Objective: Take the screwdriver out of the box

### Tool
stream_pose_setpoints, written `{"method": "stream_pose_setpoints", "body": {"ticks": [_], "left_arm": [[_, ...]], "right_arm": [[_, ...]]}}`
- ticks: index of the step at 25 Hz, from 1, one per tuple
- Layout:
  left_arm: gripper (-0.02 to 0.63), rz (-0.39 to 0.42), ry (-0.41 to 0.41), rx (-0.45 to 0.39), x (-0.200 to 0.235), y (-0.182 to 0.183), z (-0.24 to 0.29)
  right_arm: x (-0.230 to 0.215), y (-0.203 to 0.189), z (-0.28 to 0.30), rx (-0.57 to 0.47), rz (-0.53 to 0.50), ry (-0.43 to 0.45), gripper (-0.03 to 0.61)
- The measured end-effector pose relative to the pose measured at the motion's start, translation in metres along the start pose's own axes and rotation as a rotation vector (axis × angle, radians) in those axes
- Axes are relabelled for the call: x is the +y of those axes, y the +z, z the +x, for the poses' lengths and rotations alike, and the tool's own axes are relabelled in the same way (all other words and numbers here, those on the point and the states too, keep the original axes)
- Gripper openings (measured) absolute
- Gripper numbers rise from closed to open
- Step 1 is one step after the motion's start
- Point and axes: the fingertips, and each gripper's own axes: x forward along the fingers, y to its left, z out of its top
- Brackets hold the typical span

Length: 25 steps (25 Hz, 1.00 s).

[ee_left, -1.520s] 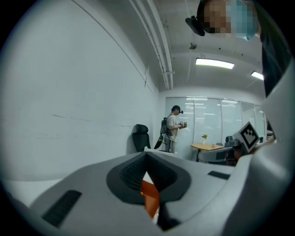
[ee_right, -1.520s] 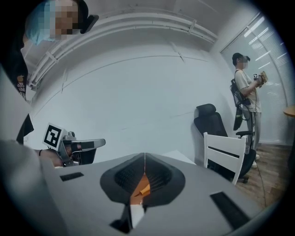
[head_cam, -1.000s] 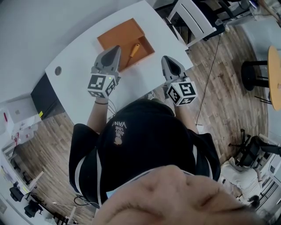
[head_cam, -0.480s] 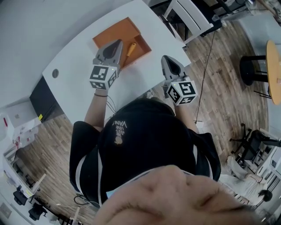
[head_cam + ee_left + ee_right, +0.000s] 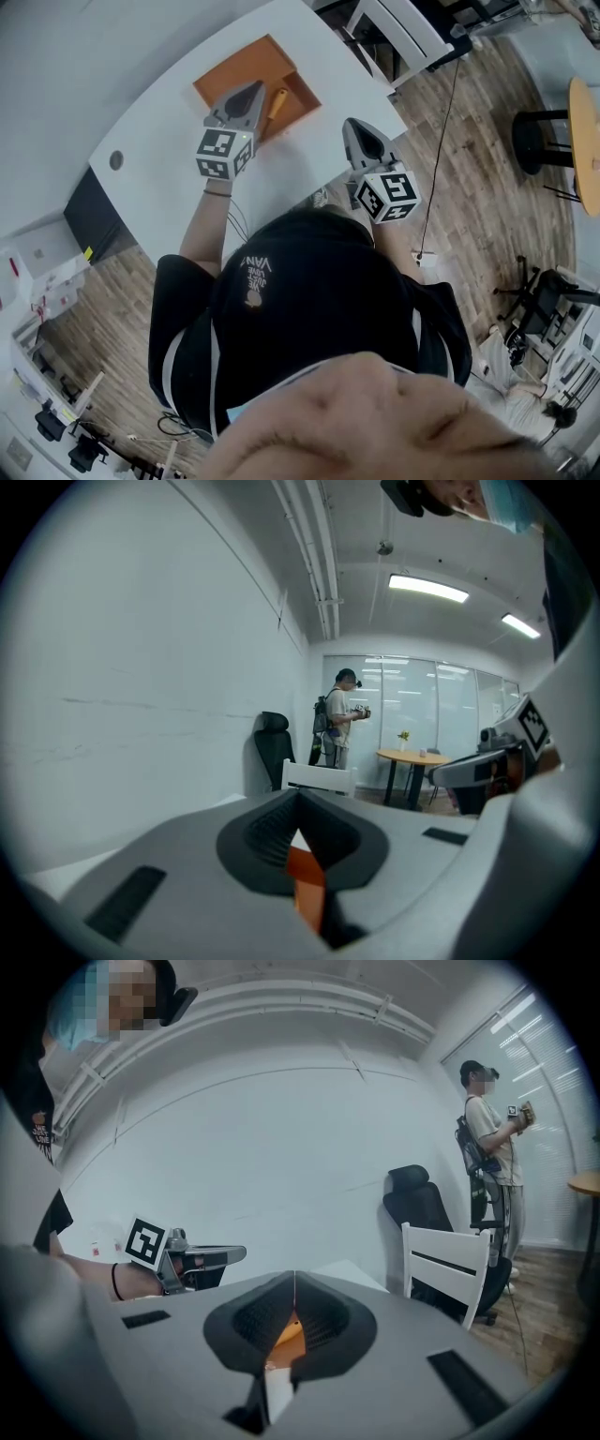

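1. A white worktop (image 5: 169, 131) runs from the left edge to the upper centre of the head view. Wood-plank floor (image 5: 469, 141) lies around it.
2. A white chair (image 5: 394, 37) stands at the top centre, just beyond the worktop's corner. A round wooden table (image 5: 586, 141) shows at the right edge.
3. An orange open-topped box (image 5: 239, 70) sits on the worktop, upper left of centre.
4. The screwdriver (image 5: 277, 100), with a yellow-orange handle, lies inside the box along its right side.
5. The left gripper (image 5: 253, 89) reaches over the box's near edge. Its tip is just left of the screwdriver; contact cannot be told. Its jaws are clenched together with nothing between them.
6. The right gripper (image 5: 356, 127) is held over the worktop's near right edge, right of the box and apart from it. Its jaws are pressed together, empty.
7. Both grippers point away from the person at a shallow downward tilt.
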Motion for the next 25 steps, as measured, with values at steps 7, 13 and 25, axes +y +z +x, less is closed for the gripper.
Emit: {"method": "stream_pose_setpoints", "body": {"ticks": [7, 13, 25], "left_arm": [[0.015, 0.012, -0.031, 0.057, -0.006, -0.019, 0.014], [0.015, 0.019, -0.050, 0.114, -0.009, -0.035, 0.023], [0.017, 0.021, -0.068, 0.234, -0.014, -0.070, 0.037]], "right_arm": [[-0.004, -0.002, -0.002, 0.002, 0.011, -0.007, 0.012], [-0.002, -0.004, -0.003, 0.007, 0.017, -0.005, 0.012], [-0.006, -0.011, -0.006, 0.022, 0.026, -0.015, 0.012]]}}
